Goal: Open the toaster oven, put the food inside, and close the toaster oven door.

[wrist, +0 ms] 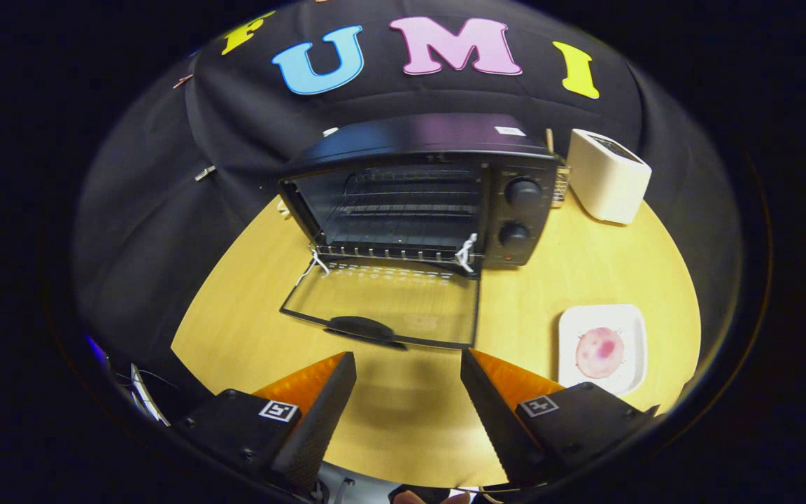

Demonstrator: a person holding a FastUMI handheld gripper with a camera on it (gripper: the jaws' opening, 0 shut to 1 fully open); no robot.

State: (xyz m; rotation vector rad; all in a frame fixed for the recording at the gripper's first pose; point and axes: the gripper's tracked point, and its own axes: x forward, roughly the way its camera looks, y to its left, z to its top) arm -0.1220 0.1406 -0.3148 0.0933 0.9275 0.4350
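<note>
Pale yellow wood is showing as the top of the bench [585, 273], which is carrying everything in the scene. A black toaster oven [438, 189] is standing toward the far edge of the bench, its glass door [382, 301] lying fully folded down and flat toward the near side, with the dark handle [361, 327] sitting at the door's near rim. Inside the cavity a wire rack [403, 203] is resting across the middle. Two round knobs [522, 192] are sitting one above the other on the panel to the right of the cavity, and bits of white string [466, 252] are hanging at both hinge corners. A small pale sticker [510, 131] is lying on the oven's top, its writing too small to read. Just beside the oven, toward the far right corner of the bench, a white pop-up toaster [609, 175] is standing. Near the right edge, well apart from the oven and close to the near side, a white square plate [630, 329] is holding the food [599, 352], a round pink piece with a darker red patch. The tool [408, 392] is hovering over the near edge of the bench with its fingers spread wide apart and gripping nothing; the door handle is lying just ahead of them, and the plate is sitting just beside the right finger [487, 399]. Each finger base is wearing a small square black-and-white marker [281, 411].
</note>
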